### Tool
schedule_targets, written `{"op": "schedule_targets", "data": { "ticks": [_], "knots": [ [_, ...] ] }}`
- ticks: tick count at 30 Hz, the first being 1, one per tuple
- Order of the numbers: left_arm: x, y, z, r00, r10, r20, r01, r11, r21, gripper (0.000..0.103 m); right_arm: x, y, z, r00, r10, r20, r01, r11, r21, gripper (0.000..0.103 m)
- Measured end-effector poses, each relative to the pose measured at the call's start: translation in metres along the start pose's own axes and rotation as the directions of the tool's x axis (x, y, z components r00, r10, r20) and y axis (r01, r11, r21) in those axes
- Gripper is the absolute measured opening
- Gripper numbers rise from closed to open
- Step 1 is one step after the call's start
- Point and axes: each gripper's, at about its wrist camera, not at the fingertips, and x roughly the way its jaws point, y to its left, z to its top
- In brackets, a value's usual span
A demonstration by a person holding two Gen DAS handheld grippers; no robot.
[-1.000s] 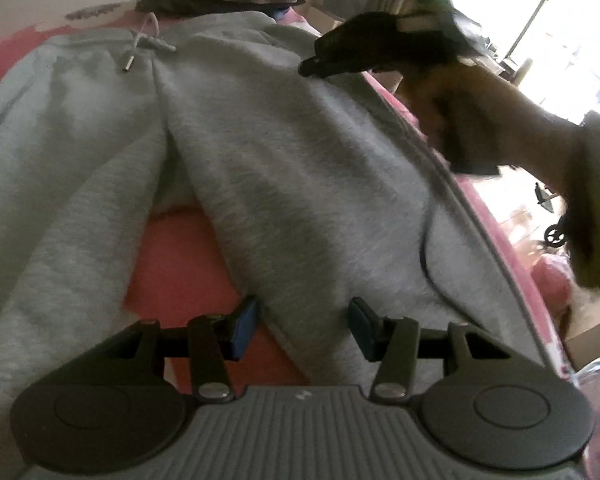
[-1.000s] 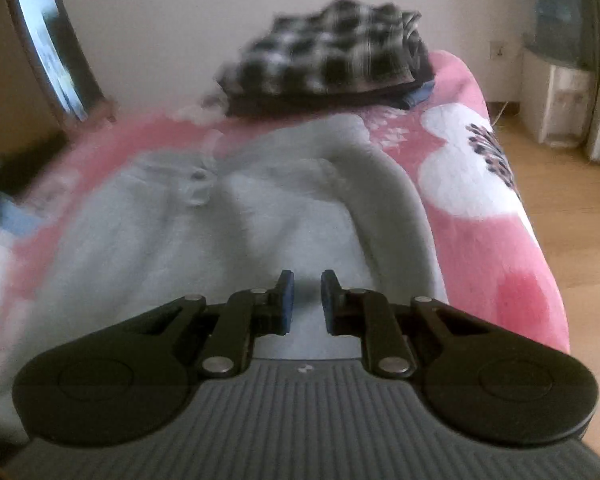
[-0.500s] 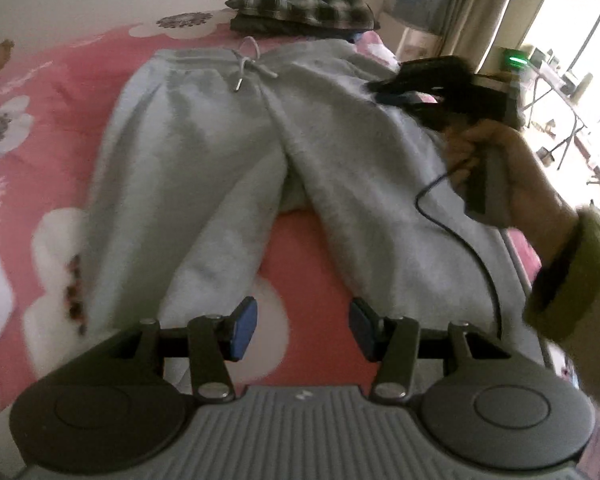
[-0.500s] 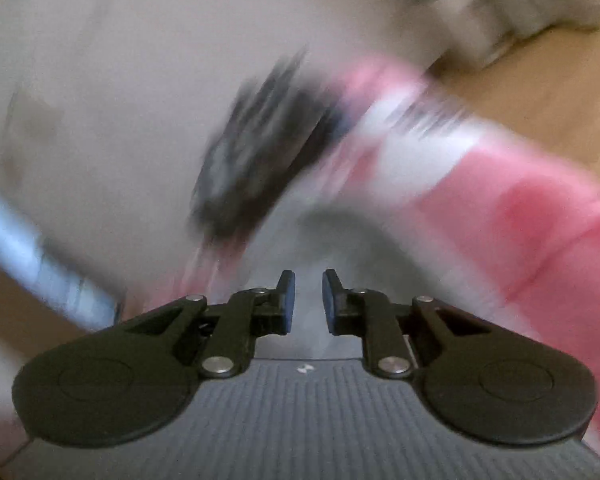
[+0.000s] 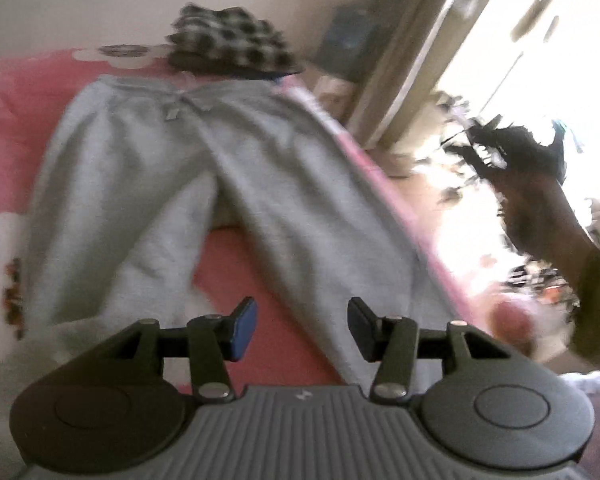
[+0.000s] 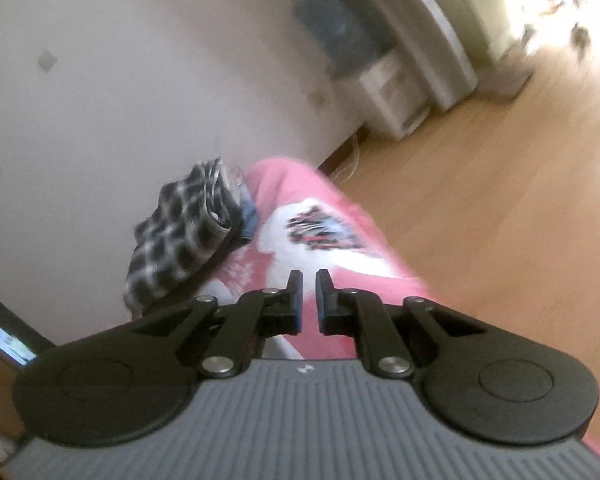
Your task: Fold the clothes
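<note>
Left wrist view. Item one — grey sweatpants (image 5: 228,184), spread flat on the bed (image 5: 16,120), waistband and drawstring toward 12 o'clock, the two legs splaying toward 7 and 5 o'clock; laid open this way, presumably so one leg can be folded over the other. Item two — folded checked garment (image 5: 228,46), stacked at 12 o'clock just beyond the waistband, likely a finished piece set out of the working area. Item three — left hand-held gripper (image 5: 302,326), jaws about half apart with nothing between them, hovering over the gap between the legs near the right leg's inner edge; it grips no cloth. Item four — right hand (image 5: 540,200), at 2 o'clock, raised off the bed's edge against the bright window; its tool is too blurred to read here. Right wrist view. Right hand-held gripper (image 6: 308,300), jaws closing to a narrow slit, nothing between them; it points at the pink blanket corner with the flower print (image 6: 320,232). Checked garment (image 6: 180,236) at 10 o'clock against the wall (image 6: 140,80); wooden floor (image 6: 500,184) from 1 to 4 o'clock. The sweatpants do not show in this view. Judgement: fold not yet begun.
</note>
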Motion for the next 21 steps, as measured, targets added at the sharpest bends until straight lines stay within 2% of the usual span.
{"op": "schedule_targets", "data": {
  "ticks": [4, 7, 9, 11, 13, 14, 16, 19, 21],
  "knots": [
    [-0.008, -0.019, 0.002, 0.993, -0.114, 0.013, 0.114, 0.993, 0.024, 0.051, -0.175, -0.019, -0.006, 0.995, -0.097, 0.015, 0.098, 0.995, -0.036, 0.007],
    [-0.014, -0.044, -0.008, 0.989, -0.146, -0.035, 0.149, 0.985, 0.086, 0.052, -0.31, -0.018, -0.004, 0.976, -0.168, 0.138, 0.179, 0.982, -0.068, 0.008],
    [-0.016, -0.062, -0.018, 0.981, -0.163, -0.107, 0.174, 0.979, 0.107, 0.052, -0.385, -0.012, 0.0, 0.966, -0.168, 0.195, 0.182, 0.982, -0.058, 0.012],
    [-0.023, -0.08, -0.028, 0.978, -0.157, -0.135, 0.178, 0.969, 0.168, 0.052, -0.436, -0.005, 0.004, 0.96, -0.143, 0.239, 0.167, 0.983, -0.081, 0.019],
    [-0.031, -0.096, -0.042, 0.977, -0.165, -0.138, 0.193, 0.954, 0.23, 0.053, -0.472, -0.004, 0.006, 0.957, -0.11, 0.267, 0.148, 0.981, -0.126, 0.032],
    [-0.033, -0.101, -0.052, 0.973, -0.178, -0.144, 0.209, 0.946, 0.247, 0.054, -0.478, -0.008, 0.003, 0.961, -0.075, 0.266, 0.116, 0.983, -0.144, 0.033],
    [-0.033, -0.105, -0.074, 0.963, -0.211, -0.168, 0.25, 0.934, 0.257, 0.054, -0.481, -0.022, -0.011, 0.97, 0.012, 0.243, 0.03, 0.985, -0.169, 0.05],
    [-0.038, -0.107, -0.114, 0.931, -0.287, -0.227, 0.343, 0.901, 0.264, 0.054, -0.465, -0.061, -0.062, 0.986, 0.113, 0.124, -0.091, 0.981, -0.174, 0.052],
    [-0.046, -0.11, -0.139, 0.92, -0.294, -0.259, 0.365, 0.884, 0.292, 0.054, -0.451, -0.087, -0.103, 0.987, 0.158, 0.009, -0.155, 0.974, -0.163, 0.052]
  ]
}}
